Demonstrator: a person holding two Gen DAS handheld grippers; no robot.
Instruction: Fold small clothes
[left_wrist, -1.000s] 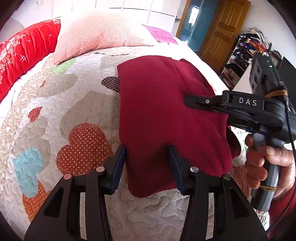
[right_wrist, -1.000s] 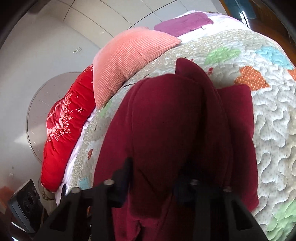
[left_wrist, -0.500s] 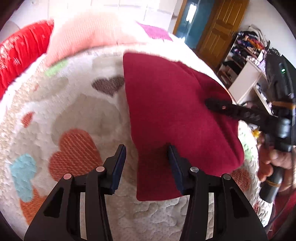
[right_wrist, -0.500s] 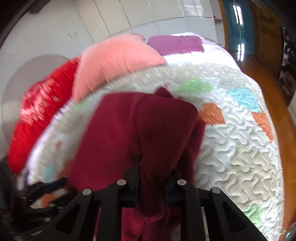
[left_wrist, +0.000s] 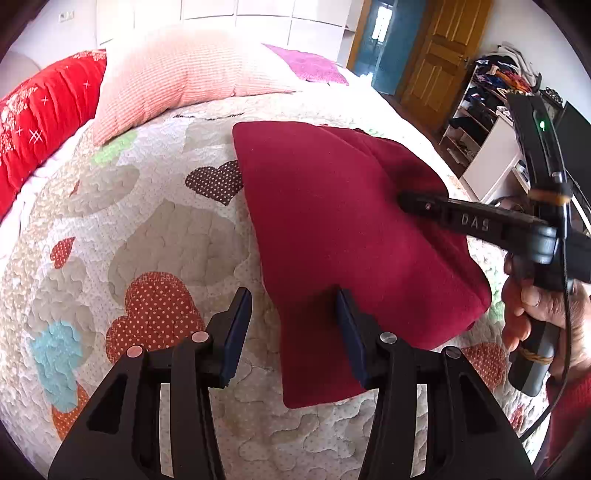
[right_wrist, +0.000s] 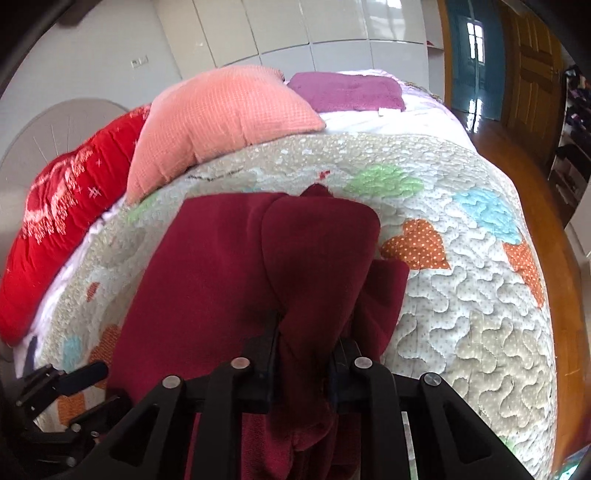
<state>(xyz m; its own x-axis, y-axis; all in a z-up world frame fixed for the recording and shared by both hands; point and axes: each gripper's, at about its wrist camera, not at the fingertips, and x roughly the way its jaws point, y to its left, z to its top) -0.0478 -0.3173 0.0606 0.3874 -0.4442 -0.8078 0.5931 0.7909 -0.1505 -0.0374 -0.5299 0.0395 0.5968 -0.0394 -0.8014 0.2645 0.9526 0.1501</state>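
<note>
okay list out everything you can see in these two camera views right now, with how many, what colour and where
garment: one, dark red, partly folded on the quilt, one flap pinched by the right gripper
quilt: one, cream with coloured hearts, covering the bed
pillow: one, salmon pink, at the head of the bed
red cushion: one, bright red with white stitching, beside the pillow
purple cloth: one, purple, behind the pillow
wooden door: one, brown, far right
shelf unit: one, white, cluttered, right of the bed
left gripper: black, open over the garment's near edge
right gripper: black, shut on the flap
hand: one, holding the right gripper's handle
</note>
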